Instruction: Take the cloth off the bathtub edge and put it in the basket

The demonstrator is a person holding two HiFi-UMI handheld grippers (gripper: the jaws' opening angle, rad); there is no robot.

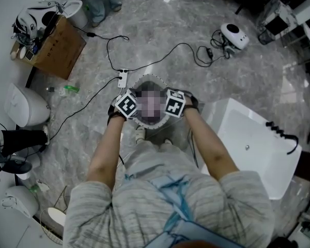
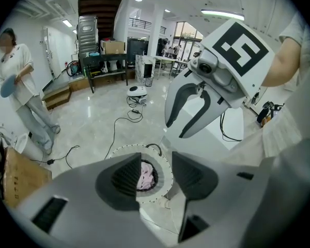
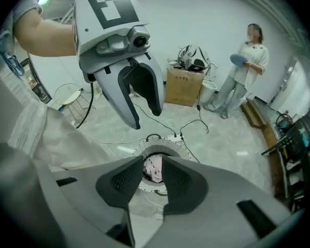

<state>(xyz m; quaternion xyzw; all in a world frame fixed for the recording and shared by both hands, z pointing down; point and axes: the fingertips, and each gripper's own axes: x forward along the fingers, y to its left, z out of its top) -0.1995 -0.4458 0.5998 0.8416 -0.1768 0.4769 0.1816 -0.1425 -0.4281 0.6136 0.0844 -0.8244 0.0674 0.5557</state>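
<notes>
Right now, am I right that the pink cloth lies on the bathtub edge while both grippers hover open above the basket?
Not quite: the right gripper view shows the pink cloth inside the basket, not on the bathtub edge. The left gripper and right gripper do hover open above the basket.

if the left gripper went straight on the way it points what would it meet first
Probably the pink cloth lying in the basket, seen between the open jaws of the left gripper; depth is unclear.
</notes>
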